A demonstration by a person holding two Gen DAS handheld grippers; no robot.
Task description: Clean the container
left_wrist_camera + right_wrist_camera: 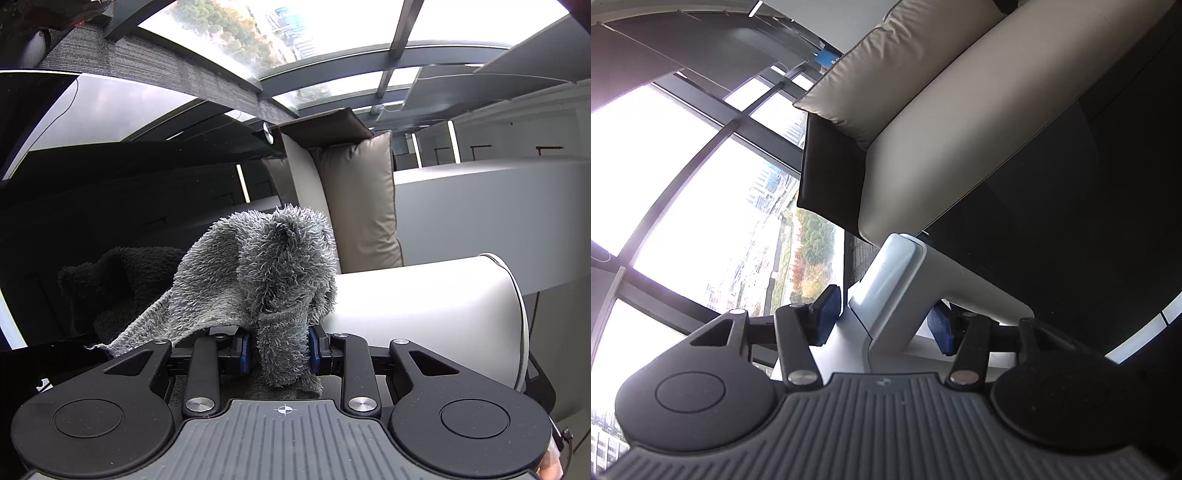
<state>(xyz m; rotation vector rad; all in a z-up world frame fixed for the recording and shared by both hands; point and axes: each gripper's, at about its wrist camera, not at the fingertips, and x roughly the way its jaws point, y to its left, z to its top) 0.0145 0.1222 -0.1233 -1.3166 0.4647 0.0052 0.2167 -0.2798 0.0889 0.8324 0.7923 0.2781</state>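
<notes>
A grey fluffy cloth point(266, 273) is pinched between the blue pads of the left tongs point(279, 349), bunched up above the jaws with a loose flap trailing to the left. The white container point(436, 306) lies on its side just right of the cloth, touching or nearly so; exact contact cannot be told. In the right wrist view the right tongs point(882, 319) are set around a white handle-like part of the container point(905, 295); the left pad looks pressed on it, the right pad is close, so a grip is judged likely. Whether the container rests on the glossy black table point(110, 206) or is held off it cannot be told. Handling, as judged: the cloth is soft, light and floppy, best gripped at a thick bunched fold as now, so that wiping pressure is carried. The container looks rigid, smooth plastic, fairly light, possibly slippery on its curved wall; the squared handle part is judged the safest hold. A beige cushion point(360, 199) and a window point(683, 184) sit behind.
</notes>
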